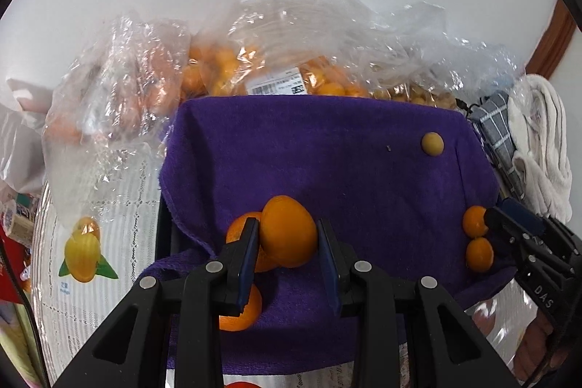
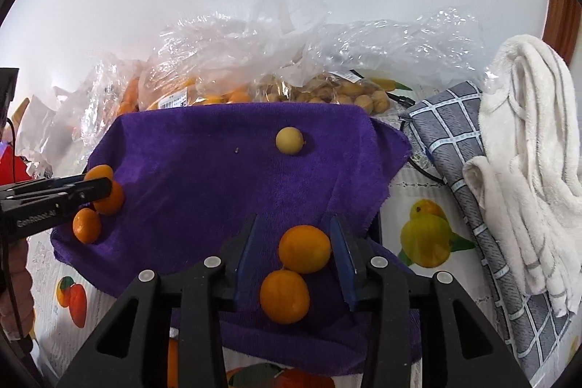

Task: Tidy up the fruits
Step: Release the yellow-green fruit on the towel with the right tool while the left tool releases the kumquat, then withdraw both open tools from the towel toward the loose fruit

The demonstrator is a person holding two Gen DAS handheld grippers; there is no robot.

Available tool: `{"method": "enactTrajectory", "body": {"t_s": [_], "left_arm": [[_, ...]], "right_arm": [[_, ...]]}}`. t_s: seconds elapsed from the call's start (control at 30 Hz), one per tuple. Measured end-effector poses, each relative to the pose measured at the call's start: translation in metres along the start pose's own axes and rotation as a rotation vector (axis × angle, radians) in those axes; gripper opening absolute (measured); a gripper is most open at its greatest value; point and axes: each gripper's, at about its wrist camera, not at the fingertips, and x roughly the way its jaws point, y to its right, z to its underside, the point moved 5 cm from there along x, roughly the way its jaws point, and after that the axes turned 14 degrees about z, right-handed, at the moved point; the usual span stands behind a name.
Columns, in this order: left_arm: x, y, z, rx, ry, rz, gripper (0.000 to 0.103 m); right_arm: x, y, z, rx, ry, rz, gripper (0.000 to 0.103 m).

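Note:
A purple towel [image 1: 345, 151] [image 2: 203, 148] covers a box. My left gripper [image 1: 287, 239] is shut on an orange [image 1: 289, 231] above two more oranges [image 1: 240, 228], at the towel's left. My right gripper [image 2: 294, 242] is open, its fingers either side of an orange [image 2: 305, 248], with a second orange [image 2: 284, 296] just below it. In the left wrist view the right gripper [image 1: 489, 220] sits by these two oranges [image 1: 474, 220]. A small yellow fruit [image 1: 432, 143] [image 2: 289, 140] lies at the towel's far side.
Clear plastic bags of oranges [image 1: 232, 60] and pale round fruits [image 2: 338, 90] lie behind the towel. A grey checked cloth [image 2: 458, 148] and a white towel [image 2: 527, 151] lie at the right. The tablecloth [image 1: 91, 206] has printed fruit.

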Motion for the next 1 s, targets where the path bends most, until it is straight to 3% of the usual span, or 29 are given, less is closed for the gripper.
{"method": "enactTrajectory", "body": {"t_s": [0.4, 0.53, 0.67, 0.8, 1.0], "left_arm": [[0.005, 0.008, 0.003, 0.032, -0.018, -0.003, 0.031], [0.005, 0.008, 0.003, 0.037, -0.023, -0.007, 0.04], [0.002, 0.011, 0.002, 0.041, -0.023, 0.004, 0.042], [-0.013, 0.019, 0.0, 0.051, 0.01, 0.022, 0.051], [-0.048, 0.032, -0.002, 0.051, 0.083, 0.046, 0.052]], "right_arm": [[-0.005, 0.013, 0.006, 0.044, -0.006, 0.017, 0.041], [-0.007, 0.016, 0.01, 0.048, -0.008, 0.025, 0.041], [-0.013, 0.018, 0.013, 0.053, -0.006, 0.035, 0.041], [-0.021, 0.02, 0.015, 0.056, -0.004, 0.047, 0.042], [-0.047, 0.023, 0.02, 0.055, 0.027, 0.058, 0.042]]}}
